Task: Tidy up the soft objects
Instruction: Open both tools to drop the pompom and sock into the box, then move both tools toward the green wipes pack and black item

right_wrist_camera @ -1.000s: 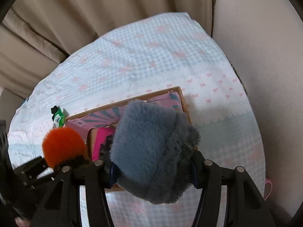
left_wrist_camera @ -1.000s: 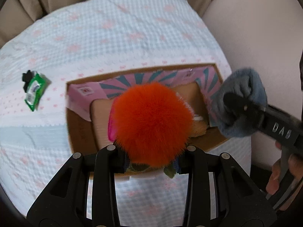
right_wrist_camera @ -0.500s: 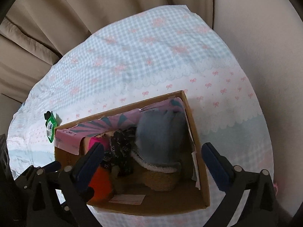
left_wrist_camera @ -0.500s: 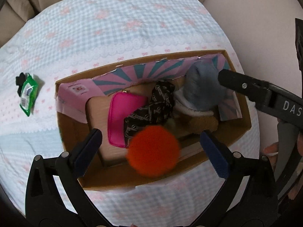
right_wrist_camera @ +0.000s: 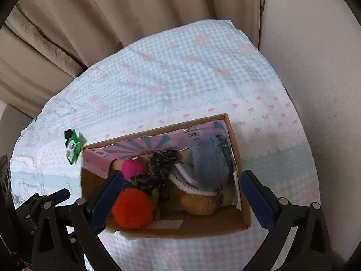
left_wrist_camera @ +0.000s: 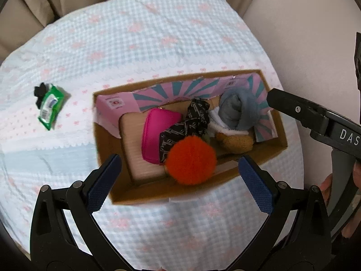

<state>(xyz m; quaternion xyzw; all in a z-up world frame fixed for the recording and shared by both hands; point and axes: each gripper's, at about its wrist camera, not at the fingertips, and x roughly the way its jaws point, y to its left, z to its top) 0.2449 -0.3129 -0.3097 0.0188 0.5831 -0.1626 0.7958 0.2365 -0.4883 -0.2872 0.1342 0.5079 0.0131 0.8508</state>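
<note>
A cardboard box stands on the checked cloth. Inside lie an orange pompom, a grey-blue fluffy piece, a brown plush, a black patterned scrunchie and a pink pouch. My left gripper is open and empty above the box's near edge. My right gripper is open and empty above the box; one of its fingers shows at the right in the left wrist view.
A green wipes packet lies on the cloth left of the box. Beige curtains hang behind the table, and a pale wall stands to the right. The tablecloth drops off at the near edge.
Both grippers have opened. The orange pompom dropped from the left gripper and the grey-blue piece from the right one into the box. Both grippers have drawn back.
</note>
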